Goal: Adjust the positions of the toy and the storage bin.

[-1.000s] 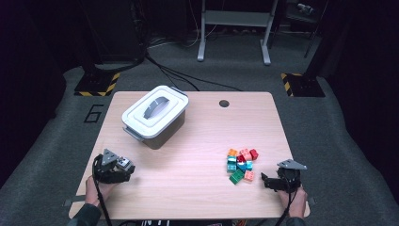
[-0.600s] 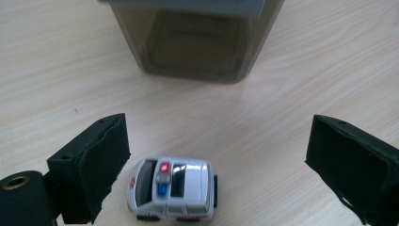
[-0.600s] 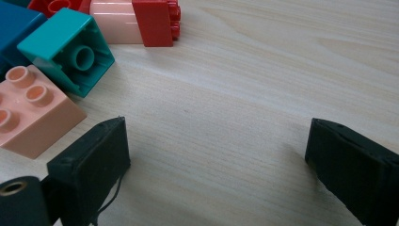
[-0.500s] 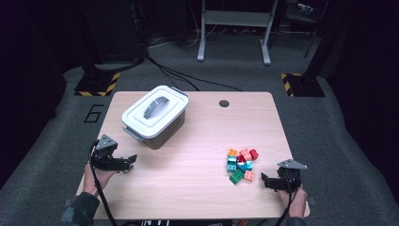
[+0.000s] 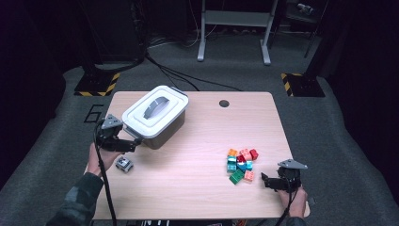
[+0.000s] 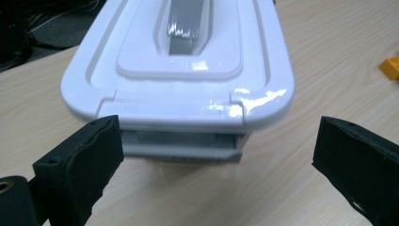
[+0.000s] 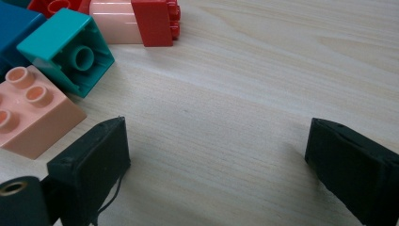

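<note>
White plastic lidded box (image 5: 155,115) is faced by the wide-spread left gripper (image 5: 134,144), its jaws just opened; right gripper (image 5: 264,181) is held released.

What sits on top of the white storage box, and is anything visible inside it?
A white lid with a grey handle covers the storage box, its clasp facing the open left gripper. The inside is hidden by the lid.

blk tongs (image 5: 135,145), grey plates, camo sleeve (image 5: 77,197)
</note>
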Tool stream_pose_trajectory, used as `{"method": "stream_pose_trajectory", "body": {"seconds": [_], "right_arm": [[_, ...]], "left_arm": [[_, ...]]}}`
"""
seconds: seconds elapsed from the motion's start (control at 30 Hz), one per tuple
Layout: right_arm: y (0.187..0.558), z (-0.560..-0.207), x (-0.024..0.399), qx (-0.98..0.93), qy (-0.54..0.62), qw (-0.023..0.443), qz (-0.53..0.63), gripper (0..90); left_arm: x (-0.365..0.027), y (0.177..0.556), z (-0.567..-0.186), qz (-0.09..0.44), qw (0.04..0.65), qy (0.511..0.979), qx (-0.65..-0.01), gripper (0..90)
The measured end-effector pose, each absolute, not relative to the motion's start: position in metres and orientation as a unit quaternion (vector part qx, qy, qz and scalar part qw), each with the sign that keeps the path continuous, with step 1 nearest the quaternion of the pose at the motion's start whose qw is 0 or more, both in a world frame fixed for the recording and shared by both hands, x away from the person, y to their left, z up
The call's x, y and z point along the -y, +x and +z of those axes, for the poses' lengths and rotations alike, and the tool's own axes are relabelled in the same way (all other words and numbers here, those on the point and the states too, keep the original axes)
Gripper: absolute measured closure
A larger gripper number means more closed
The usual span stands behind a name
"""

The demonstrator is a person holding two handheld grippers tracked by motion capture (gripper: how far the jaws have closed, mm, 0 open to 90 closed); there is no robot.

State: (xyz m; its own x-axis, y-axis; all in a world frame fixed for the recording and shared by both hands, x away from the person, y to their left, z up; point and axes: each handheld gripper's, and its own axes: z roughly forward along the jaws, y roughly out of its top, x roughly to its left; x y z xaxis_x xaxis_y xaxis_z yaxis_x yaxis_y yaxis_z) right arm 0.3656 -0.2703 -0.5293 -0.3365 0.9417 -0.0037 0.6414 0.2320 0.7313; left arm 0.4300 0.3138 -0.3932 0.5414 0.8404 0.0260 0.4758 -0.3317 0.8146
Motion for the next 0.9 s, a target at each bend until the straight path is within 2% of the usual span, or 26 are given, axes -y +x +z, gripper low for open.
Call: {"method": "stream_pose_trajectory", "body": {"seconds": [0.53, 0.63, 0.67, 0.7, 0.77, 0.8, 0.9], "right_arm": [[0.366, -0.529, 0.271, -0.75, 0.528, 0.23, 0.325, 6.1], [0.366, -0.529, 0.271, -0.75, 0.529, 0.23, 0.325, 6.2], [0.365, -0.529, 0.271, -0.749, 0.53, 0.229, 0.325, 6.3], [0.365, -0.529, 0.27, -0.749, 0.53, 0.229, 0.325, 6.4], [0.366, -0.529, 0.271, -0.748, 0.53, 0.231, 0.325, 6.4], [0.366, -0.529, 0.271, -0.748, 0.53, 0.231, 0.325, 6.5], [0.366, -0.529, 0.271, -0.748, 0.531, 0.231, 0.325, 6.6]], "left_arm": [[-0.282, 0.486, -0.378, 0.221, 0.371, 0.805, -0.408, 0.0], [-0.277, 0.498, -0.376, 0.219, 0.372, 0.804, -0.408, 2.7], [-0.276, 0.501, -0.375, 0.222, 0.374, 0.802, -0.409, 9.7], [-0.273, 0.509, -0.375, 0.226, 0.373, 0.801, -0.41, 20.4], [-0.272, 0.512, -0.374, 0.224, 0.371, 0.803, -0.409, 22.3], [-0.27, 0.515, -0.374, 0.225, 0.368, 0.805, -0.407, 28.3], [-0.263, 0.524, -0.377, 0.229, 0.359, 0.809, -0.405, 36.1]]}}
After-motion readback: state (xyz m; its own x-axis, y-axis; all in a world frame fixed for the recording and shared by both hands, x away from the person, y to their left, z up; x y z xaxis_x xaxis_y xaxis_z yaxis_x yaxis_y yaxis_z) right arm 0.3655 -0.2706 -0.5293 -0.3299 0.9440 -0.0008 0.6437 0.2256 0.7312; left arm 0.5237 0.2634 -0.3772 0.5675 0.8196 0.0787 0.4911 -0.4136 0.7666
